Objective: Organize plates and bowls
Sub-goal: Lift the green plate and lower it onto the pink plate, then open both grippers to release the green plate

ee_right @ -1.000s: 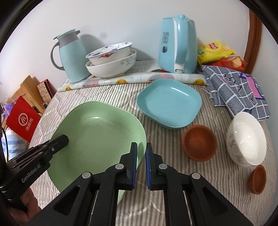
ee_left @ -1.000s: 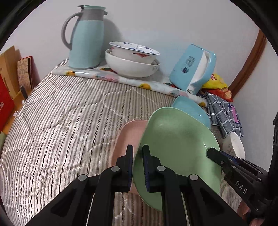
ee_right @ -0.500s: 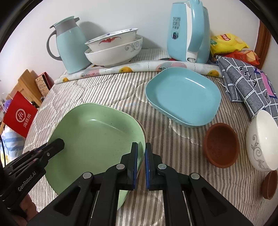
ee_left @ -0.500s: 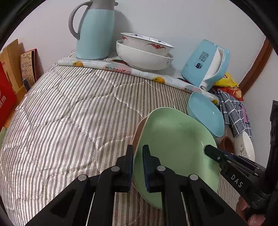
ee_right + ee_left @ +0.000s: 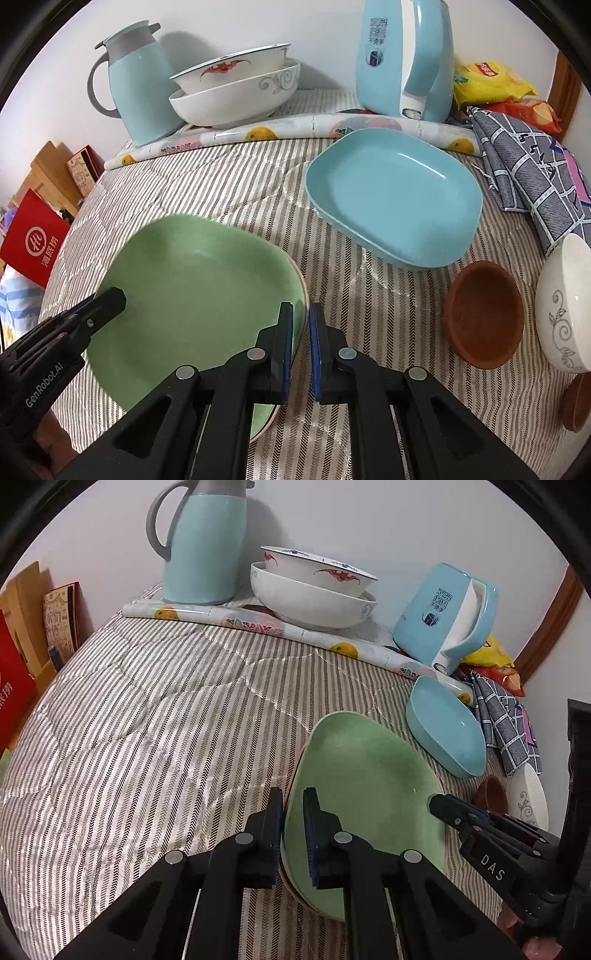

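A green plate [image 5: 364, 794] [image 5: 192, 295] lies nested on a pink plate whose rim [image 5: 286, 880] just shows beneath it. My left gripper [image 5: 293, 834] is shut on the green plate's left edge. My right gripper [image 5: 301, 349] is shut on its right edge. A blue plate [image 5: 393, 194] [image 5: 445, 725] lies beyond. Two stacked white bowls [image 5: 236, 88] [image 5: 312, 589] stand at the back. A brown bowl [image 5: 484, 314], a white patterned bowl [image 5: 565, 302] and a small brown bowl [image 5: 578, 402] sit at the right.
A light blue thermos jug [image 5: 205, 541] and a blue kettle [image 5: 404, 55] stand by the wall. A rolled fruit-print sheet [image 5: 258, 134], a checked cloth [image 5: 532, 173] and snack bags [image 5: 491, 79] lie at the back right. Boxes [image 5: 31, 236] stand past the left edge.
Both grippers lowered the green plate from a tilt down onto the pink plate, which is now almost fully covered. Both stay shut on the green plate's edges.
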